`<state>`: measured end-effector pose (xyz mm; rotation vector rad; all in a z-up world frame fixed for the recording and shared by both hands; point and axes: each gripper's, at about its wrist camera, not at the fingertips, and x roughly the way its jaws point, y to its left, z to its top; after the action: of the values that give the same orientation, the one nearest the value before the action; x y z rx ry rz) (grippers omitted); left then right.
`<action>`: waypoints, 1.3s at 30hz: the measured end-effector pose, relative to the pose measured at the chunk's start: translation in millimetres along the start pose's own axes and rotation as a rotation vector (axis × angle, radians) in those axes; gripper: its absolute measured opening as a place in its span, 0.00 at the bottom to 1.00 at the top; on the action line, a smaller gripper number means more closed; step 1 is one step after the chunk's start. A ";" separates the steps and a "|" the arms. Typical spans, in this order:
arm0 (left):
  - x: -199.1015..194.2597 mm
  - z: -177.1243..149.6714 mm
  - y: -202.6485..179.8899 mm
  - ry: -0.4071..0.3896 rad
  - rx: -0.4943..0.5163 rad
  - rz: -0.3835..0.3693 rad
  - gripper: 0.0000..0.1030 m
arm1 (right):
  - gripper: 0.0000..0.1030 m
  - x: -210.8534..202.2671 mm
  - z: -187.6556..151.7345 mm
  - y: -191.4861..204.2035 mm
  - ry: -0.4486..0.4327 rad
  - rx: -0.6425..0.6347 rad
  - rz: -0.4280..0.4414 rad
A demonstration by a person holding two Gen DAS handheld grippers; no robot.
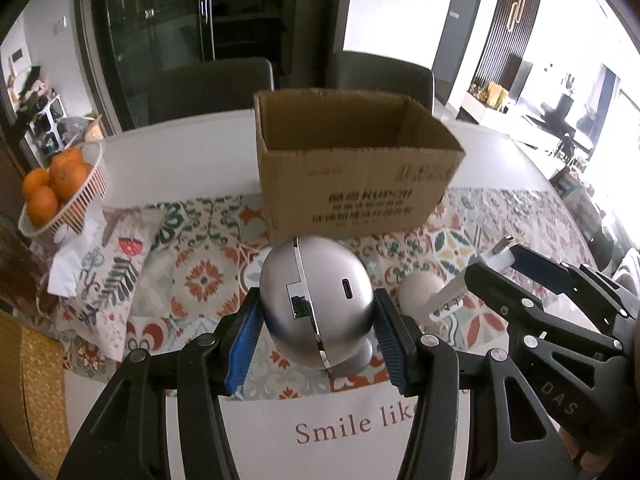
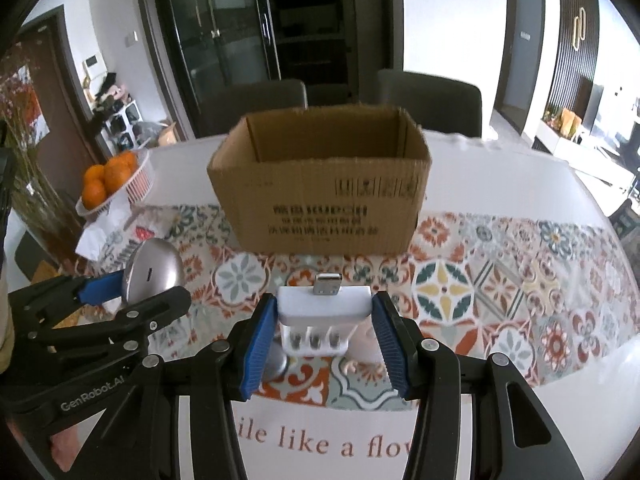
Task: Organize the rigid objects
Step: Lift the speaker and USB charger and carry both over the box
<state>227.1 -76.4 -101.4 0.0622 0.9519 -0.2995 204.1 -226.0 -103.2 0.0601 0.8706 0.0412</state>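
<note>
Above table (image 2: 500,168) | left gripper (image 1: 318,320) fingers clamped on silver egg-shaped device (image 1: 316,300) | right gripper (image 2: 324,332) fingers clamped on white USB adapter (image 2: 324,312) | both short of cardboard box (image 2: 320,184) (open-topped) | advice: clear near rim before releasing.

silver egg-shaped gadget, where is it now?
The silver egg-shaped gadget is clamped in the left tongs, above the patterned mat, in front of the cardboard box.

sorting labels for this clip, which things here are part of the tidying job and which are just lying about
Job:
- silver egg-shaped gadget, in left hand-held gripper
- white plug adapter, in right hand-held gripper
- cardboard box

Lying about:
- basket of oranges
- crumpled tissue
- chairs
</note>
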 end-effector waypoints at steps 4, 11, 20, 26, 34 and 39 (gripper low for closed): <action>-8.2 13.2 -1.2 -0.033 -0.002 0.000 0.52 | 0.48 -7.8 12.5 -0.3 -0.041 -0.007 0.005; -22.2 37.3 -2.1 -0.090 0.003 0.006 0.52 | 0.48 -19.6 34.1 -2.5 -0.105 -0.002 0.012; -29.6 69.2 -2.2 -0.140 0.013 0.023 0.52 | 0.48 -26.7 64.8 -2.3 -0.161 -0.014 0.001; -28.6 93.1 -5.0 -0.165 0.023 0.033 0.52 | 0.48 -25.2 85.8 -5.2 -0.182 -0.013 0.002; -20.7 121.4 -3.9 -0.188 0.021 0.035 0.52 | 0.48 -14.9 113.8 -11.5 -0.187 -0.017 0.004; -9.4 135.7 -3.9 -0.168 0.013 0.030 0.52 | 0.48 -8.0 129.1 -14.6 -0.189 -0.028 -0.007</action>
<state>328.4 -103.0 -14.6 0.0628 0.7814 -0.2785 298.0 -245.7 -15.2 0.0340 0.6815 0.0404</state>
